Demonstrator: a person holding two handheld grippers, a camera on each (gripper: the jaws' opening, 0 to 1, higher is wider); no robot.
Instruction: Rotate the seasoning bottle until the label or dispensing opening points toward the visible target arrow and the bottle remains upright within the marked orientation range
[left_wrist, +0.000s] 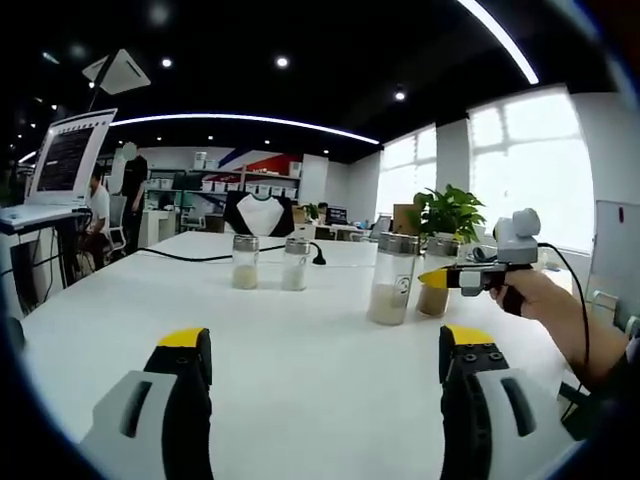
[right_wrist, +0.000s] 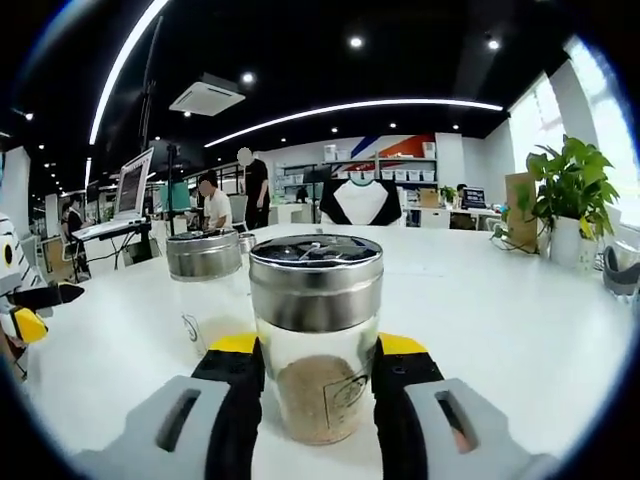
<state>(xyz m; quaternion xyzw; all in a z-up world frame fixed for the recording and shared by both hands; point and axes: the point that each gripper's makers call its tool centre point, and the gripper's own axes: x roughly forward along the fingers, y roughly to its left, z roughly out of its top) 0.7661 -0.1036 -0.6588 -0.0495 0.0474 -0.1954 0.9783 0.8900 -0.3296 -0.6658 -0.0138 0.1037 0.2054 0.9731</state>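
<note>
Working left to right in the left gripper view, my left gripper (left_wrist: 325, 375) hangs low over the white table (left_wrist: 300, 400), its two yellow-tipped fingers spread wide with nothing between them. Beyond it, well apart, two small glass shakers (left_wrist: 268, 263) with metal caps stand side by side, and a black cable (left_wrist: 190, 257) runs behind them. Further right stands a taller clear bottle (left_wrist: 393, 278) with pale contents, and just beside it the seasoning bottle (left_wrist: 437, 290) with brown contents, where my right gripper (left_wrist: 452, 277) reaches in from the right, held by my hand (left_wrist: 528, 295).

In the right gripper view the seasoning bottle (right_wrist: 316, 335) sits straight ahead, upright, its long axis vertical and squarely between the right gripper's (right_wrist: 316, 375) fingers (right_wrist: 240, 375). The pads look pressed to the glass on both sides, so I judge them clamped on it, low on the body beneath the ribbed steel cap (right_wrist: 316, 275). The glass is smooth, round and slick; brown powder fills the bottom third, and a small printed mark faces me. The taller bottle (right_wrist: 208, 290) stands just behind and left, close enough to be nudged.

The right gripper is the one placed for the twist about that vertical axis; the left is far off. I see no target arrow on the table.
</note>
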